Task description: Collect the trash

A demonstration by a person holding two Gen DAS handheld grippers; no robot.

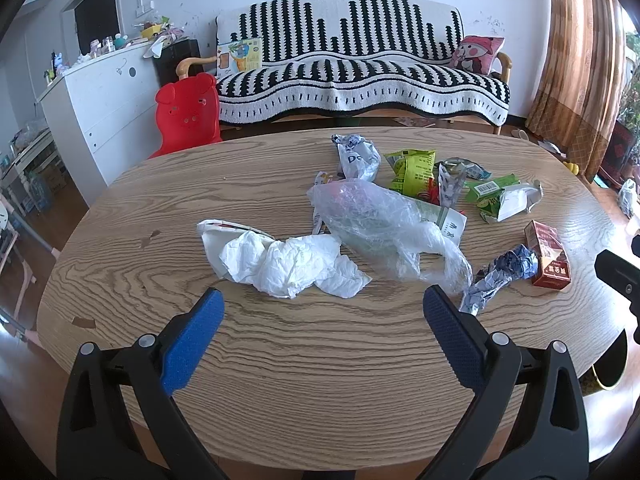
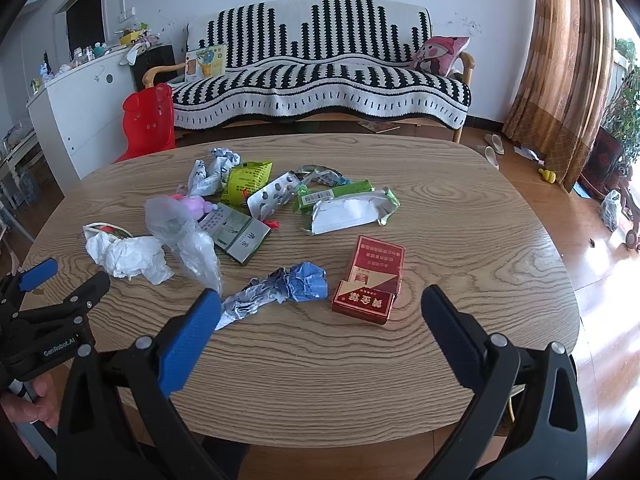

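Observation:
Trash lies scattered on an oval wooden table point(image 1: 320, 360). A crumpled white tissue point(image 1: 288, 264) lies just beyond my left gripper point(image 1: 322, 300), which is open and empty above the table. A clear plastic bag point(image 1: 384, 220) lies beside the tissue. A crumpled blue wrapper point(image 2: 280, 286) and an open red cigarette box point(image 2: 370, 280) lie just ahead of my right gripper point(image 2: 320, 302), which is open and empty. Green snack wrappers point(image 2: 348, 204), a blister pack point(image 2: 272, 196) and more wrappers lie farther back.
A striped sofa point(image 1: 360, 68) stands behind the table. A red plastic chair point(image 1: 186, 116) stands at the table's far left edge, next to a white cabinet point(image 1: 92, 108). Curtains point(image 1: 580, 60) hang at the right. The left gripper shows at the right wrist view's left edge point(image 2: 44, 280).

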